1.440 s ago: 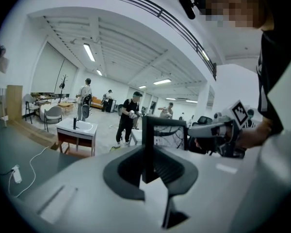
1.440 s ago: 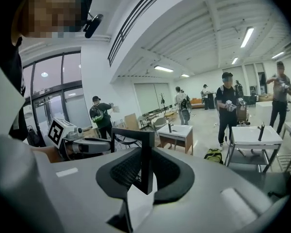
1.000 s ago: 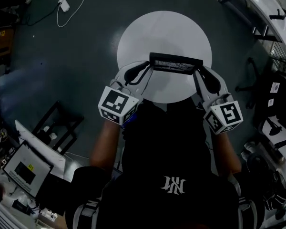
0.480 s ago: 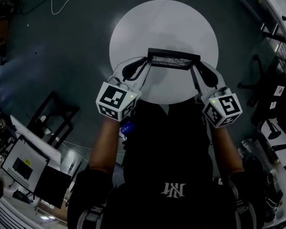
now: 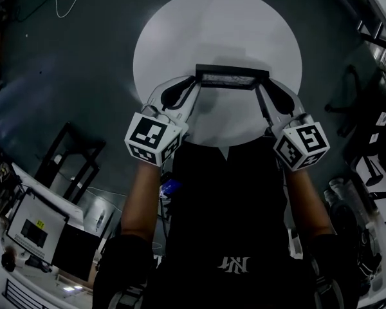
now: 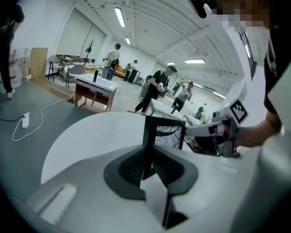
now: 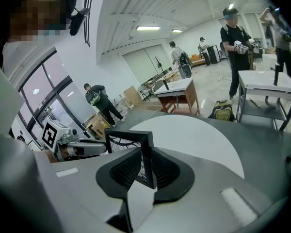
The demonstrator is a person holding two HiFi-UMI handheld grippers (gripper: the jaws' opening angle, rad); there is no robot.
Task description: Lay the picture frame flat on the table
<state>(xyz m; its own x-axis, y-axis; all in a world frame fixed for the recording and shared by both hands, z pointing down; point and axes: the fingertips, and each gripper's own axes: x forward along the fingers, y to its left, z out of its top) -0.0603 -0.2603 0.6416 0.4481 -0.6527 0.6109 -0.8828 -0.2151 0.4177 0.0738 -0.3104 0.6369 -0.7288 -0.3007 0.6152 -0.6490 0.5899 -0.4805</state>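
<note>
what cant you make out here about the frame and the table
Whether the picture frame touches the table: the head view looks down on its top edge, and the left gripper and right gripper cover its lower edge in their own views.
What the picture shows: too small and dark in the head view, only a sliver elsewhere.
The table's near edge: behind the person's torso, head view.

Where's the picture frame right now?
In the head view the frame is over the near half of the table, with the left gripper clamped on its left edge and the right gripper on its right.
</note>
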